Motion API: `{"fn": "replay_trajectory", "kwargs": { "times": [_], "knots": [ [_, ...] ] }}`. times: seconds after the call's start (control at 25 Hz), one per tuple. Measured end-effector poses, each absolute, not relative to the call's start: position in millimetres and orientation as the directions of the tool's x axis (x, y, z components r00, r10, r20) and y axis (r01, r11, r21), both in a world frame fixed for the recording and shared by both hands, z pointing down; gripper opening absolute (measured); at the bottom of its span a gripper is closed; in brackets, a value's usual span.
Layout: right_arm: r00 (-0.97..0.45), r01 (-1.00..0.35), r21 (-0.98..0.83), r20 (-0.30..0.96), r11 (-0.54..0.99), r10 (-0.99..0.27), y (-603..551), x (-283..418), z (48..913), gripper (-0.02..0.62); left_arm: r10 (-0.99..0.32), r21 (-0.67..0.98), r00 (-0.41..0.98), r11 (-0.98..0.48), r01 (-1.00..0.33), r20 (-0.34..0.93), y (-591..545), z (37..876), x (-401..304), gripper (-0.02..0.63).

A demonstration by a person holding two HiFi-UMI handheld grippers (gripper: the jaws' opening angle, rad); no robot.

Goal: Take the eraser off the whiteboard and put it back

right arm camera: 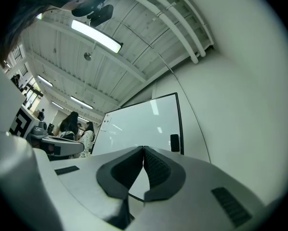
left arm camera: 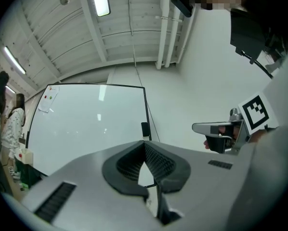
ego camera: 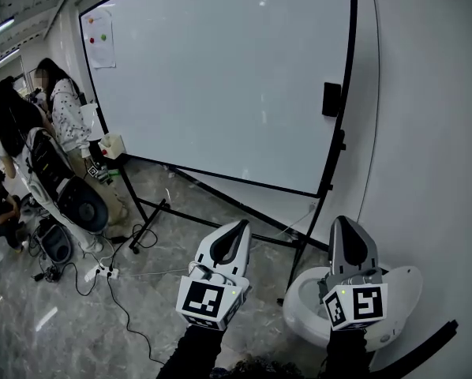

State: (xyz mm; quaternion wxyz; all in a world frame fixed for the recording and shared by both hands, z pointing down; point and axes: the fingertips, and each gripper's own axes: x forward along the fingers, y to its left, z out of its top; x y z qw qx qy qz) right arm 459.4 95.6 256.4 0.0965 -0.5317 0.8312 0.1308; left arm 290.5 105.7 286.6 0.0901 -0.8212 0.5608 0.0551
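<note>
A black eraser [ego camera: 331, 99] sticks to the right edge of the big whiteboard [ego camera: 220, 69], which stands on a black frame. It also shows as a small dark block in the left gripper view [left arm camera: 145, 129] and the right gripper view [right arm camera: 175, 142]. Both grippers are low in the head view, well short of the board and pointing toward it. My left gripper [ego camera: 234, 229] [left arm camera: 144, 143] is shut with nothing between its pads. My right gripper [ego camera: 345, 226] [right arm camera: 143, 148] is shut and empty too, roughly below the eraser.
Two or three people [ego camera: 58, 109] stand and crouch at the left beside the board. Cables and a power strip [ego camera: 102, 273] lie on the marble floor. The stand's black legs [ego camera: 153, 212] spread forward. A white round object [ego camera: 398, 290] sits by the right wall.
</note>
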Motion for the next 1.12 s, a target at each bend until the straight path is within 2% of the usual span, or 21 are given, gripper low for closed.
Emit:
{"fn": "replay_trajectory", "kwargs": {
  "times": [0.48, 1.12],
  "knots": [
    [-0.358, -0.934, 0.129, -0.31, 0.334, -0.881, 64, 434, 247, 0.009, -0.891, -0.077, 0.409, -0.402, -0.913, -0.196, 64, 283, 261, 0.006],
    [-0.396, -0.918, 0.125, -0.327, 0.376, -0.858, -45, 430, 249, 0.009, -0.901, -0.085, 0.378, -0.368, -0.926, -0.212, -41, 284, 262, 0.006]
  ]
}}
